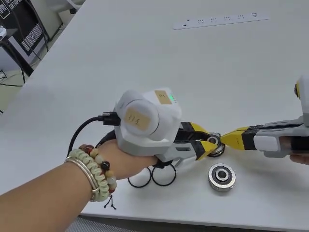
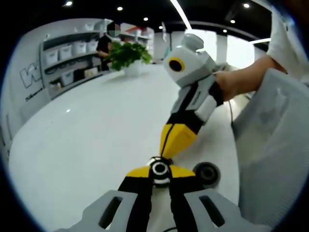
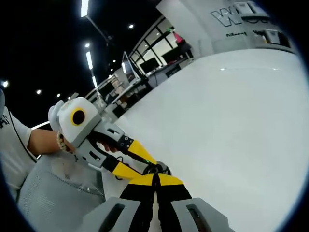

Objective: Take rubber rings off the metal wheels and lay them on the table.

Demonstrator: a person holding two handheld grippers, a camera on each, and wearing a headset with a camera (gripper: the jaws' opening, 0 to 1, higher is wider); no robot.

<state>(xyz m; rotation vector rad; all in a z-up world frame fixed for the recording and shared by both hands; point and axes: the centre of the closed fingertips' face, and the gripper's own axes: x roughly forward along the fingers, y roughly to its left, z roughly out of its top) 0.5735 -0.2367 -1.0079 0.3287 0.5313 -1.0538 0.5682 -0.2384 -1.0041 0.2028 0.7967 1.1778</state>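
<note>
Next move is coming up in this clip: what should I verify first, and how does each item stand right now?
1. Left tool clamped on the metal wheel: ok.
2. Right tool tips at that wheel's rim: ok.
3. Rubber ring caught between the right tool's closed jaws: cannot tell.
4. Two loose rubber rings lying flat on the table: ok.
5. Second wheel resting apart from both tools: ok.

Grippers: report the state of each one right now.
Left gripper: shut on the small silver metal wheel.
Right gripper: shut, tips at that wheel; whether it pinches anything cannot be told.
</note>
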